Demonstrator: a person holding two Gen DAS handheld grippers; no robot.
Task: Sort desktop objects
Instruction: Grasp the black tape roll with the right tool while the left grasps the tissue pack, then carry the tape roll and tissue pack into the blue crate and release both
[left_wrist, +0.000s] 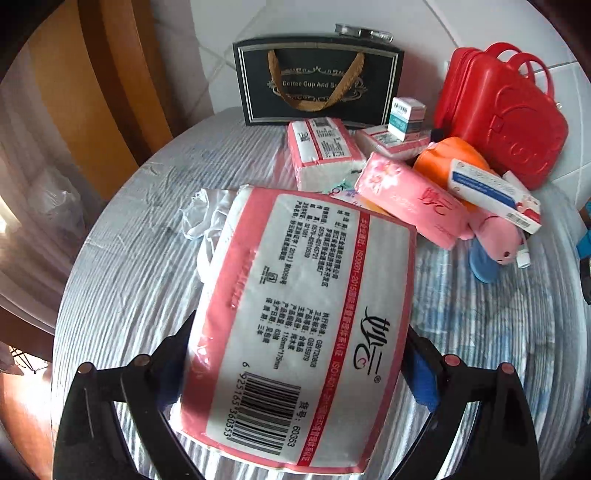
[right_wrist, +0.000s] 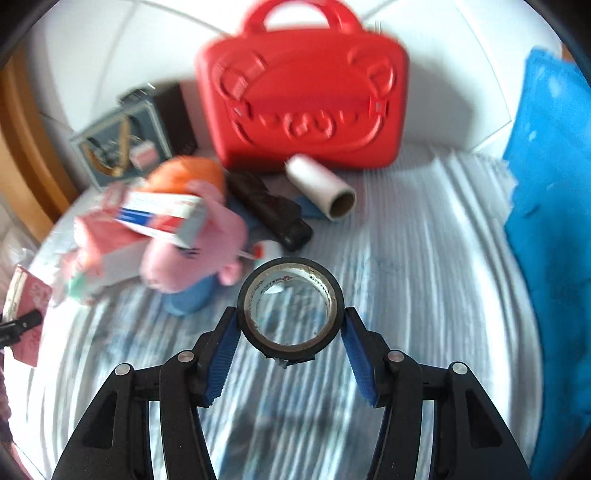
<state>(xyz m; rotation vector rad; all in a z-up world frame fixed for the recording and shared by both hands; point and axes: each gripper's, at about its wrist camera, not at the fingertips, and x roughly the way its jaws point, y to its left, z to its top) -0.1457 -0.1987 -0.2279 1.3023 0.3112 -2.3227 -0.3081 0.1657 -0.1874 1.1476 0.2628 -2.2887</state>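
Glossy tissue pack — ringed black tape

A pink-and-white tissue pack is showing a black barcode; the far case is glowing red; the tape roll is looking black; the bench cloth is showing blue-white stripes.

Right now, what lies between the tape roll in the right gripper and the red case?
In the right wrist view, between the tape roll and the red case lie a black folded object and a white cardboard-core roll.

Close wrist views — shared red case.
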